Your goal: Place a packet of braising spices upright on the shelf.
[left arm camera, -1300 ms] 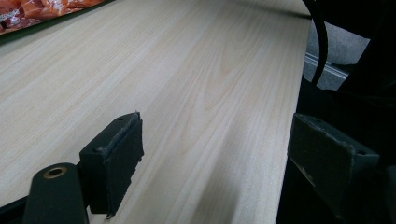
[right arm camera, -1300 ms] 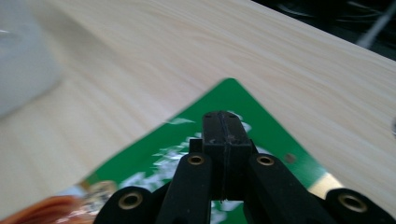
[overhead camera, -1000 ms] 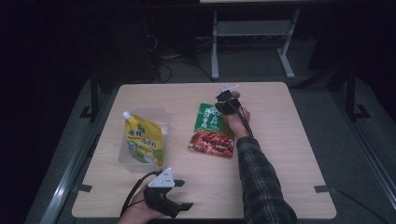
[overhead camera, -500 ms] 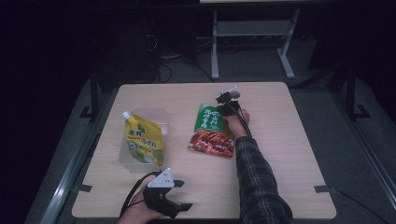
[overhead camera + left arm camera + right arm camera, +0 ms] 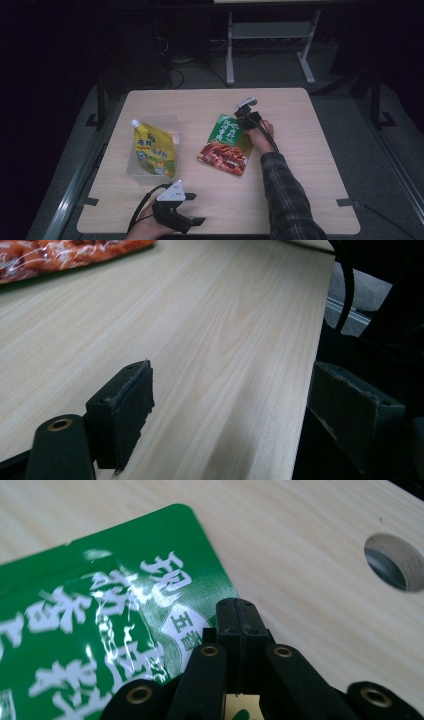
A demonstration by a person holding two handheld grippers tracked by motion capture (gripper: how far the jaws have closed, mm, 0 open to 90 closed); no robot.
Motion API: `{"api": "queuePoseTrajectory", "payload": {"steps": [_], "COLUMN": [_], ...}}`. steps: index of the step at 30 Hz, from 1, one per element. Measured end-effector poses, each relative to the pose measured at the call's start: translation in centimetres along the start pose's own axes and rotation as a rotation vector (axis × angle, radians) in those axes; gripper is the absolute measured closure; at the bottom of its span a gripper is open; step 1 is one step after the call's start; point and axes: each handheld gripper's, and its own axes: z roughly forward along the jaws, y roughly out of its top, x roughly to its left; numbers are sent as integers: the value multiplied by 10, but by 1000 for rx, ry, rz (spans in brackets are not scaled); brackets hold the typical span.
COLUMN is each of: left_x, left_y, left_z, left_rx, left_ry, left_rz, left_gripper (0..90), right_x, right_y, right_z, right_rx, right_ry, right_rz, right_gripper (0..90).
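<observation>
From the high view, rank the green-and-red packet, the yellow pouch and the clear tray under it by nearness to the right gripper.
From the right gripper:
1. Green-and-red packet, at its jaws, table centre.
2. Yellow pouch, over to the left.
3. Clear tray, under that pouch; too close to rank apart.

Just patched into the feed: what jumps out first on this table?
The green-and-red food pouch at mid-table, its top right edge pinched in the shut right gripper. To its left, a yellow spout pouch lies in a clear tray. The left gripper rests open at the near edge.
</observation>
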Motion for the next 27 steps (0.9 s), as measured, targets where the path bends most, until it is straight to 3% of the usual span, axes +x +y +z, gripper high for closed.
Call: {"api": "queuePoseTrajectory", "payload": {"steps": [5, 8, 10, 11, 12, 16, 17, 18, 19, 23, 27], "left_x": [0, 0, 0, 0, 0, 1, 1, 1, 1, 2, 2], "left_y": [1, 1, 1, 1, 1, 1, 1, 1, 1, 1, 1], "left_z": [2, 3, 3, 3, 3, 3, 2, 2, 2, -1, -2], "left_rx": [3, 8, 8, 8, 8, 11, 9, 9, 6, -1, -4], "left_ry": [3, 4, 4, 4, 4, 4, 4, 4, 4, 9, 11], "left_rz": [3, 4, 4, 3, 2, 5, 7, 7, 3, 1, 0], "left_gripper": [180, 180, 180, 180, 180, 180, 180, 180, 180, 180, 180], "right_x": [0, 0, 1, 6, 6, 31, 44, 44, 59, 78, 81], "right_y": [-19, -25, -26, -24, -24, -15, -10, -10, -6, -5, -9], "right_z": [-18, -26, -29, -35, -35, -34, -31, -31, -23, -11, -8], "right_rx": [12, 19, -7, -61, -61, -158, -180, -180, -183, -173, -176], "right_ry": [21, 25, 34, 96, 96, 218, 260, 260, 297, 327, 326], "right_rz": [-40, -30, -13, 6, 6, -32, -50, -50, -85, -121, -126], "right_gripper": [900, 900, 900, 900, 900, 900, 900, 900, 900, 900, 900]}}
